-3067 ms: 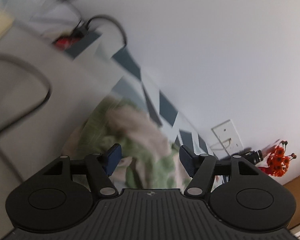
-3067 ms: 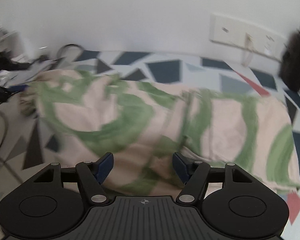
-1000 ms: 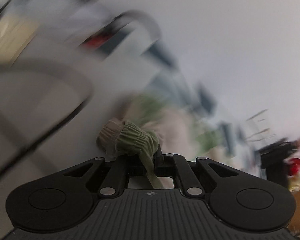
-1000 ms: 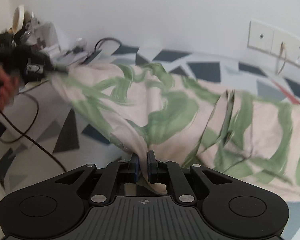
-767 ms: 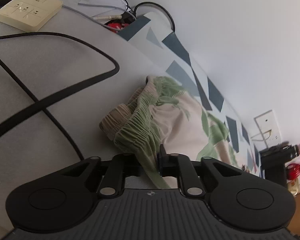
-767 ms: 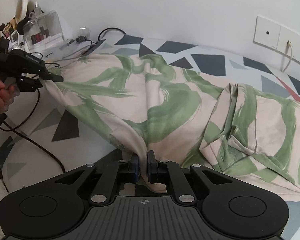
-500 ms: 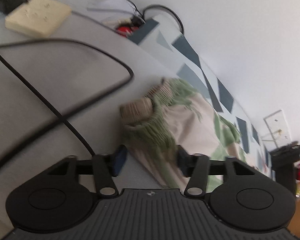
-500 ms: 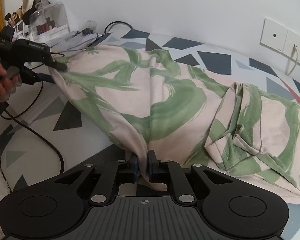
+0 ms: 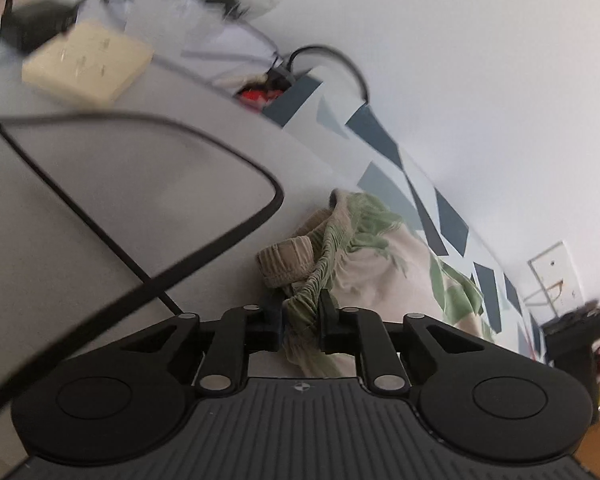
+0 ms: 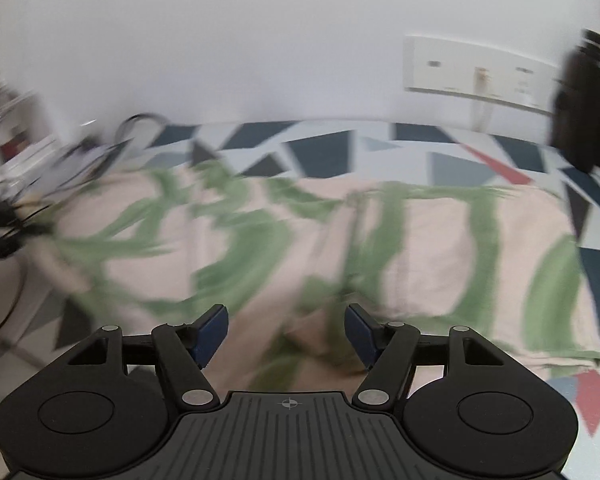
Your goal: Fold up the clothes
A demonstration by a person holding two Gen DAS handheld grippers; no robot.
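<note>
The pyjama trousers [image 9: 384, 276], pale pink with green brush-stroke leaves, lie on the bench [image 9: 112, 184] in the left wrist view, their gathered elastic waistband [image 9: 320, 256] bunched at the end nearest the camera. The left tool [image 9: 300, 322] is closed down on that waistband: a ruched green fold of it is pinched between the two fingers, and the cloth trails away from them toward the far right along the back edge of the bench. A thick black cable [image 9: 204, 152] loops over the plain grey part of the bench to the left of the waistband. Beyond it, near the far left corner, sit a cream switch panel [image 9: 88, 68] and a dark adapter [image 9: 40, 24], both blurred. The bench cover turns to a pattern of blue-grey triangles [image 9: 380, 140] along the white wall.

In the right wrist view, which is smeared by motion, the trousers [image 10: 320, 240] spread across most of the width of the patterned bench [image 10: 328, 148], from the left edge almost to the right. The right tool [image 10: 286, 328] hovers over the near edge of the cloth with its fingers spread wide and nothing between them. A white socket plate [image 10: 480, 72] is fixed to the wall behind, at the right.
</note>
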